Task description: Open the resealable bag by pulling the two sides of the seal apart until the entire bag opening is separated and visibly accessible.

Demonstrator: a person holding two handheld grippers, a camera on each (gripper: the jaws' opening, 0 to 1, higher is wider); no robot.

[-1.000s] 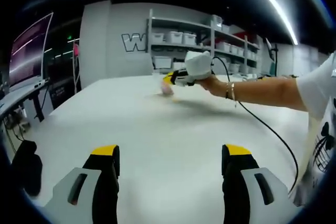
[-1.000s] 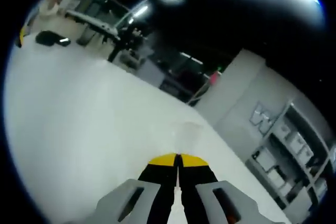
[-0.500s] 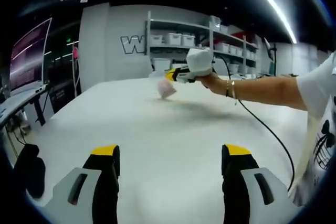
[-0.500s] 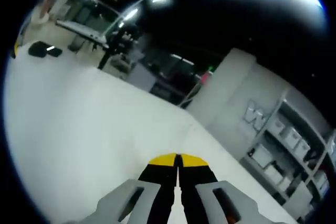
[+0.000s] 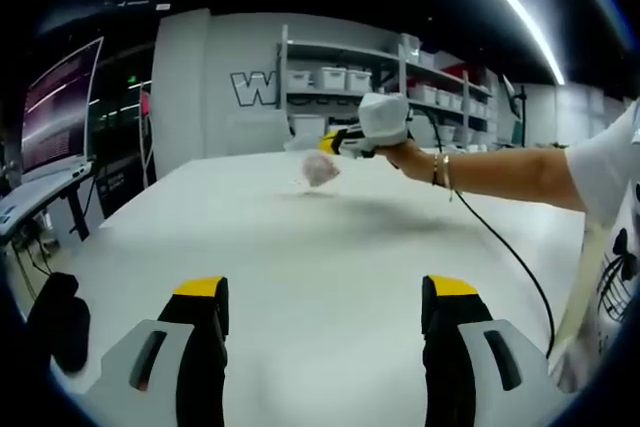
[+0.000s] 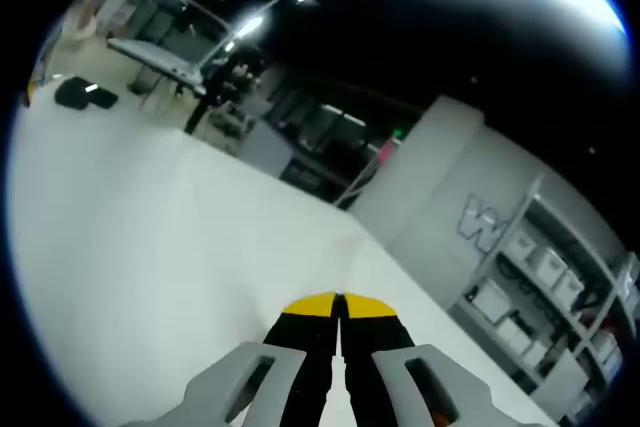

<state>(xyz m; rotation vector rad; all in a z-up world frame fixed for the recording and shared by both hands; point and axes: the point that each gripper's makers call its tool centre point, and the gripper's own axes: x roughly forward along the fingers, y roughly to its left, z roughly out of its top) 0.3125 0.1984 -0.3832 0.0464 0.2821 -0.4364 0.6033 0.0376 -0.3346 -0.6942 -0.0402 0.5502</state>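
Observation:
Above the far part of the white table (image 5: 300, 257), a small clear, pinkish resealable bag (image 5: 319, 169) hangs by its top edge. A person's hand reaches in from the right with my right gripper (image 5: 329, 143), whose tips are pinched on that edge. Seen in the right gripper view, my right gripper (image 6: 340, 303) has its yellow-tipped jaws pressed together, and the bag itself is hidden below them. My left gripper (image 5: 325, 292) hovers over the table's near part, wide open with nothing in it, well short of the bag.
A black object (image 5: 60, 322) lies at the table's left edge. The right gripper's black cable (image 5: 510, 247) trails across the table on the right, under the person's arm (image 5: 500, 172). Shelves with white bins (image 5: 350, 77) stand behind the table, and a monitor (image 5: 60, 97) at the left.
The right gripper has risen a little, lifting the bag clear of the table. The left gripper has stayed open in place.

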